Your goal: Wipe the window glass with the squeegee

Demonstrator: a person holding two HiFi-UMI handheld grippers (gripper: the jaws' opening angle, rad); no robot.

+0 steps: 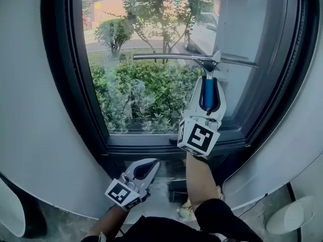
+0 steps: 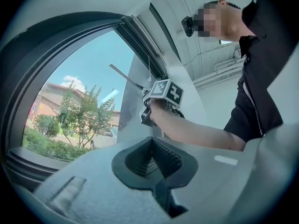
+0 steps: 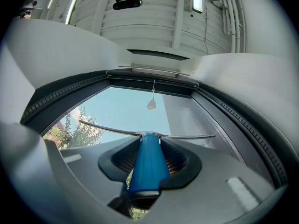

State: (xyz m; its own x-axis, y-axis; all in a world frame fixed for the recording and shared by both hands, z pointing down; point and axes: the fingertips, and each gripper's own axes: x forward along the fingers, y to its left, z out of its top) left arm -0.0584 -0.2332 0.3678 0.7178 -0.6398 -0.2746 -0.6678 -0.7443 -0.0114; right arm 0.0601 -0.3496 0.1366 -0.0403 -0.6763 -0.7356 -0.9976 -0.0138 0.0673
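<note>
My right tool (image 1: pixel 209 87) is clenched on the blue handle of the squeegee (image 1: pixel 207 97), raised at centre right of the head view. In the right gripper view the handle (image 3: pixel 148 162) runs straight up between the ribbed pads. The blade (image 1: pixel 192 58) lies level across the upper middle of the glass (image 1: pixel 151 100), and its right end crosses a grey panel (image 1: pixel 252 34). I cannot tell whether the blade touches the glass. A small pull tag (image 3: pixel 152 104) hangs from the top of the frame, above the blade.

My left tool (image 1: pixel 144 169) sits low at lower centre, well apart from the window, below the sill (image 1: pixel 151 140). Its jaws are closed together on nothing (image 2: pixel 153 160).

The dark frame (image 1: pixel 65 74) rings the glass, with white wall (image 1: pixel 30 110) at left. Outside are a hedge (image 1: pixel 136 89), a tree (image 1: pixel 161 9) and a parked car (image 1: pixel 202 32).
</note>
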